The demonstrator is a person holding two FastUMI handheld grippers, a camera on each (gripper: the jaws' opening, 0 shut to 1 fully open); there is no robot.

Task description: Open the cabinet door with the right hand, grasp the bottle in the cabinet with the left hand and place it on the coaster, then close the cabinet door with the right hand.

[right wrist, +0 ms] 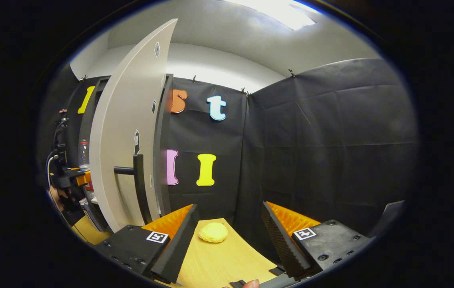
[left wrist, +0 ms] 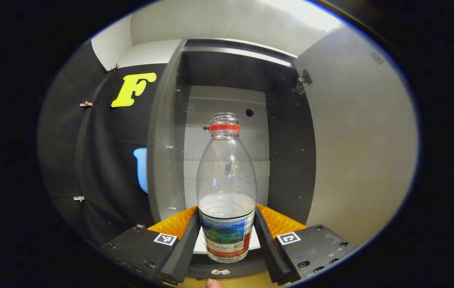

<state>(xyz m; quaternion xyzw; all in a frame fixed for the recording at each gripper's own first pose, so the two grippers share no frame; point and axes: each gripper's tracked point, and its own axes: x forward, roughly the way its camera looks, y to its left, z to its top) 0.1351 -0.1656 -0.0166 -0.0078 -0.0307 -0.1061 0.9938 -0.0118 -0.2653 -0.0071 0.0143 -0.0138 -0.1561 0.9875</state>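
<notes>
Left gripper view: clear plastic water bottle (left wrist: 226,192) stands upright on the cabinet (left wrist: 291,140) shelf, dead centre in the opening, back panel behind it. No cap on it; a red neck ring sits below the open mouth. Water fills only the lowest part, level with the top of the printed label.

Left gripper (left wrist: 227,236) has its two fingers flanking the label band, one at each side, apparently pressing on it (contact looks made on both sides, so I read it as a closed grip on the bottle).

Handling, judged: light, thin-walled and springy, so a hard squeeze would buckle it. The label zone over the water is the stiffest and lowest place to hold, a sound choice. Smooth plastic may slip. With no cap, it must stay upright or it spills.

Right gripper view: cabinet door (right wrist: 131,132) swung open at left, its dark bar handle (right wrist: 137,180) free. Right gripper (right wrist: 231,240) hangs with fingers spread wide, holding nothing, over the wooden tabletop (right wrist: 219,264). A yellow round coaster (right wrist: 213,232) lies on the table between and beyond the fingers.
</notes>
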